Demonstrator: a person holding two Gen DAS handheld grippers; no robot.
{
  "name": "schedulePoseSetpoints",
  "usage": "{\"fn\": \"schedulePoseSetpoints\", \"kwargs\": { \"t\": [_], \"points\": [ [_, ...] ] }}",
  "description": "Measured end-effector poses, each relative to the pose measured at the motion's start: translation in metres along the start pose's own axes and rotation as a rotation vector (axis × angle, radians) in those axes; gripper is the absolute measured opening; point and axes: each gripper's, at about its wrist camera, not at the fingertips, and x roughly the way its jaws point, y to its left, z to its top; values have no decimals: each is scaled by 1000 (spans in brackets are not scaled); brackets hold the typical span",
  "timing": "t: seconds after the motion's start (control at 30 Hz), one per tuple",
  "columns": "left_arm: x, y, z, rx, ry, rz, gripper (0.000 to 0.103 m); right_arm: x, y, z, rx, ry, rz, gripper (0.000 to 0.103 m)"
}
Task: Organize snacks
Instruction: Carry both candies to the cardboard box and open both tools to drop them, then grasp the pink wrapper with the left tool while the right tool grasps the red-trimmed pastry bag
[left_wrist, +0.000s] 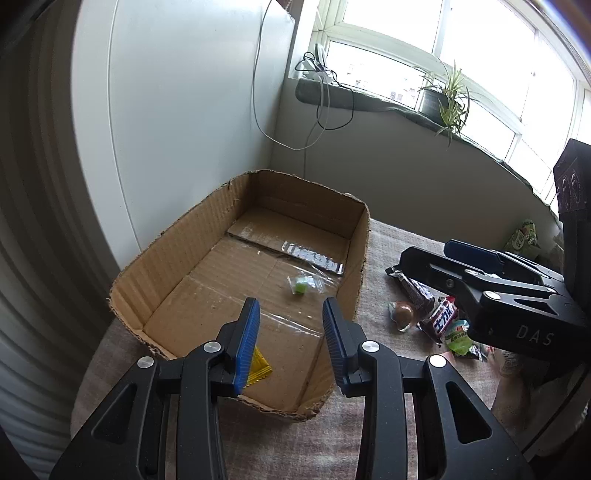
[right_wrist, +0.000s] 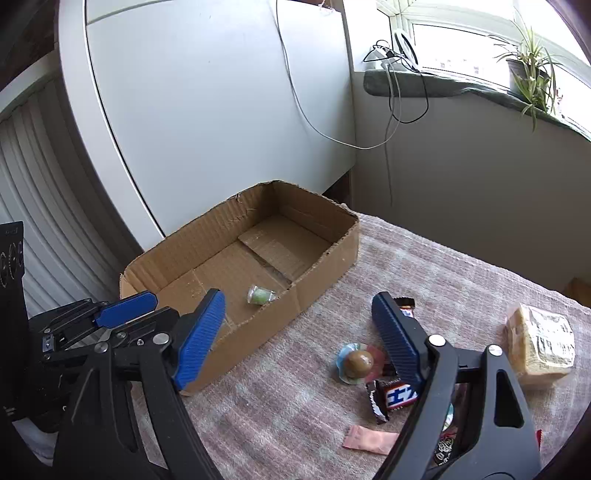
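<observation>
An open cardboard box stands on the cloth-covered table; it also shows in the right wrist view. Inside lie a green wrapped candy and a yellow packet. My left gripper is open and empty over the box's near end. My right gripper is open and empty above the table, right of the box. Below it lie a brown ball candy, a dark chocolate bar and a pink packet. The same pile shows in the left view.
A wrapped cake block lies at the table's right. A green snack bag sits far right. A white cabinet stands behind the box. A windowsill holds a potted plant and hanging cables.
</observation>
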Motion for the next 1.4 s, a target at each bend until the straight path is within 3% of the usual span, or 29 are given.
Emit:
{"fn": "schedulePoseSetpoints", "kwargs": {
  "t": [0.33, 0.4, 0.6, 0.73, 0.87, 0.93, 1.2, 1.4],
  "points": [
    [3, -40, -12, 48, 30, -97, 35, -62, -65, -39, 44, -10, -94, 90],
    [5, -53, -18, 75, 47, -126, 40, -75, -81, -51, 44, 2, -116, 90],
    [27, -90, -30, 136, 143, -230, 40, -102, -137, -85, 76, 74, -199, 90],
    [44, -110, -33, 170, 201, -287, 40, -109, -176, -93, 144, 113, -147, 87],
    [64, -119, -32, 172, 259, -319, 40, -101, -197, -94, 169, 166, -73, 68],
    [72, -121, -32, 168, 287, -335, 40, -91, -201, -93, 171, 204, -30, 63],
    [92, -127, -26, 179, 345, -368, 40, -51, -220, -94, 226, 312, 96, 61],
    [99, -130, -31, 197, 411, -403, 39, -51, -225, -104, 258, 380, 148, 61]
  ]
}}
